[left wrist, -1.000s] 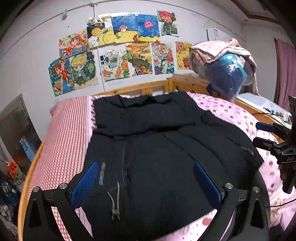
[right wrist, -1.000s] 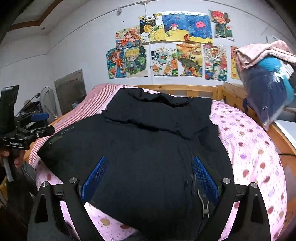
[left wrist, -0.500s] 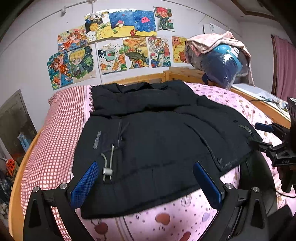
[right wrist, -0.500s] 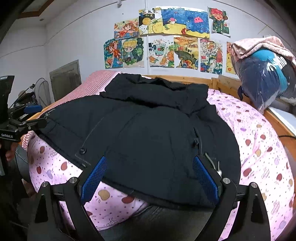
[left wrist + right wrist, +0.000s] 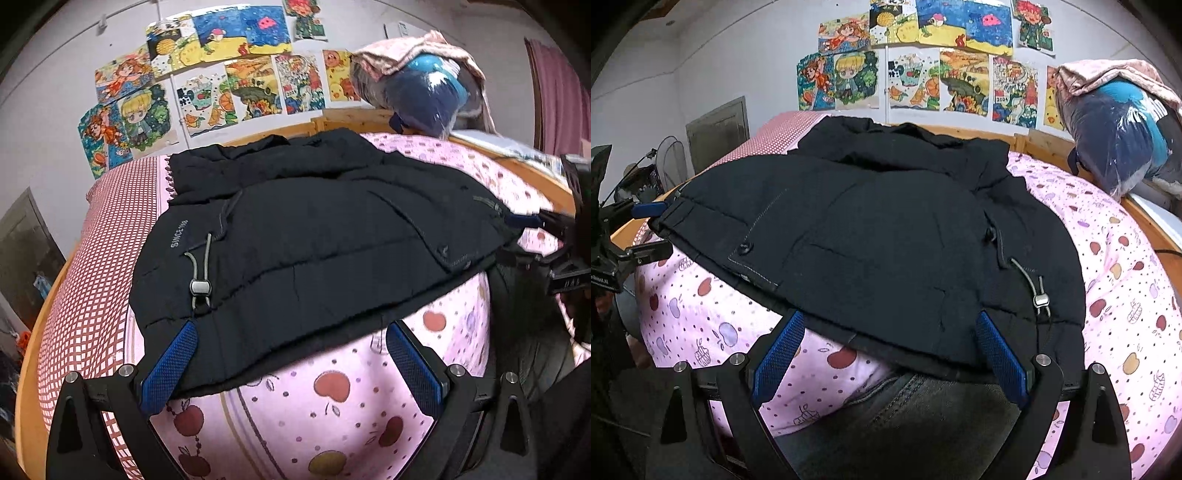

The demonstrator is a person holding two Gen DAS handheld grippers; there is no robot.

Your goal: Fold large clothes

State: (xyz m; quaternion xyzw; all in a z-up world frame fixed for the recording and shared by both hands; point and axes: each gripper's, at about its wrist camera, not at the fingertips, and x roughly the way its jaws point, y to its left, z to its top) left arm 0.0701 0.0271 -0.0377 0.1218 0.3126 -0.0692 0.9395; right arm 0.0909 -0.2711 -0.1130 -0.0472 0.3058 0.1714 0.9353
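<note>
A black padded jacket (image 5: 314,240) (image 5: 886,229) lies spread flat on a bed with a pink apple-print sheet (image 5: 332,398) (image 5: 1123,295). Its hem faces me, and a grey drawstring toggle (image 5: 199,288) (image 5: 1039,299) rests on it. My left gripper (image 5: 291,369) is open at the hem near the jacket's left corner, its left fingertip (image 5: 181,343) overlapping the edge. My right gripper (image 5: 890,358) is open at the hem further right. Each gripper shows in the other's view at a jacket corner: the right one (image 5: 546,236), the left one (image 5: 635,229).
A red-checked cloth (image 5: 92,258) covers the bed's left side inside a wooden frame (image 5: 33,350). A bagged blue bundle under a pink blanket (image 5: 424,96) (image 5: 1119,125) sits at the far right corner. Drawings (image 5: 221,74) cover the wall. Dark denim (image 5: 916,406) lies below the hem.
Both grippers have drawn back toward the near edge of the bed. The jacket's hem and the pink sheet below it have come into view. Both stay open.
</note>
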